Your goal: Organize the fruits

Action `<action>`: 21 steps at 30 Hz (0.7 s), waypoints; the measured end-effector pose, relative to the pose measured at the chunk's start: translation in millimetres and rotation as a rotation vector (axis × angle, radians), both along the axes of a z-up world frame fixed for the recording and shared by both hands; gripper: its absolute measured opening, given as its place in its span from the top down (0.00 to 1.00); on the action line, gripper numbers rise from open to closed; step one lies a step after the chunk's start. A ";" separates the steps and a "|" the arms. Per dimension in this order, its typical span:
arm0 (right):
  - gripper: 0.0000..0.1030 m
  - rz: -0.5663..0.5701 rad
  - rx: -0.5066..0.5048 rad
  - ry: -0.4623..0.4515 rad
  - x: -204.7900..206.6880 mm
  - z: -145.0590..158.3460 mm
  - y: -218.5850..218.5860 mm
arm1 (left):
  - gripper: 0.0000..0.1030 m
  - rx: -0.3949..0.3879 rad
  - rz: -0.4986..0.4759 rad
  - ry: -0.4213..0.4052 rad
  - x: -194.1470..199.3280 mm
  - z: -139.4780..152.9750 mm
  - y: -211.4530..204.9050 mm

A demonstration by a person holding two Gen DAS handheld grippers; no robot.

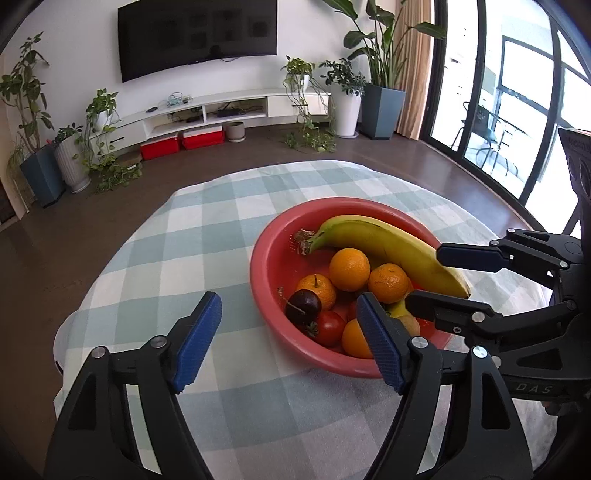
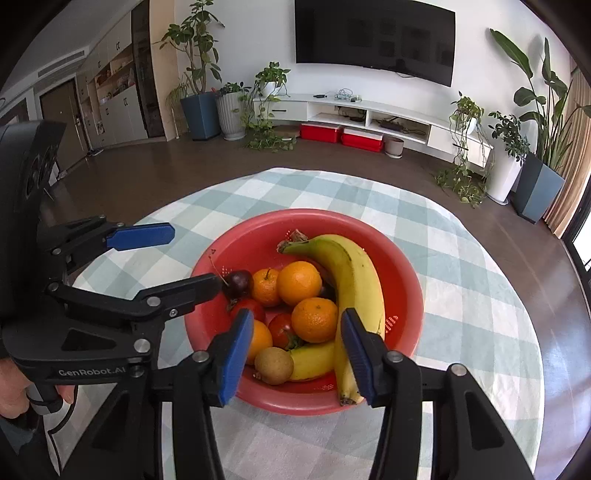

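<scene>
A dark television [image 2: 375, 35] hangs on the white wall [image 1: 303, 33] above a long white media console [image 1: 207, 110], with potted plants [image 2: 197, 74] at both ends. Daylight floods through tall glass doors [image 1: 524, 92] onto the brown floor [image 1: 92, 206].

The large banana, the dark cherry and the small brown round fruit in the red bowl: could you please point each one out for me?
large banana [image 2: 354, 284], right wrist view, middle of its yellow body.
dark cherry [image 1: 303, 306], left wrist view, its glossy skin.
small brown round fruit [image 2: 274, 365], right wrist view, its centre.
</scene>
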State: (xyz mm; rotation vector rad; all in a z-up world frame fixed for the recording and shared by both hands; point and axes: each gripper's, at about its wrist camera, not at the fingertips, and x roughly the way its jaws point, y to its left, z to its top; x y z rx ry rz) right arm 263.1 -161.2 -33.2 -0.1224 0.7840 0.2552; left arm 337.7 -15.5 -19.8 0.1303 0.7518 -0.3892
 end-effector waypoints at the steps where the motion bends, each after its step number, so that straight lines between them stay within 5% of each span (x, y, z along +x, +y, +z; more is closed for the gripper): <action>1: 0.44 -0.004 0.002 -0.017 -5.2 4.8 -0.7 | 0.16 0.005 0.016 -0.016 -6.3 4.1 3.1; 4: 0.30 -0.036 0.020 -0.088 -28.0 21.2 -8.7 | 0.03 0.012 0.073 -0.089 -32.8 20.4 12.3; 13: 0.02 -0.197 0.071 -0.340 -128.8 62.6 -48.5 | 0.00 0.184 0.300 -0.390 -148.9 56.6 5.3; 17: 0.00 -0.252 0.101 -0.464 -185.2 80.0 -61.1 | 0.00 0.247 0.410 -0.353 -188.2 71.2 2.6; 21: 0.00 -0.269 0.157 -0.573 -235.6 100.9 -70.1 | 0.00 0.188 0.451 -0.330 -228.5 89.1 8.6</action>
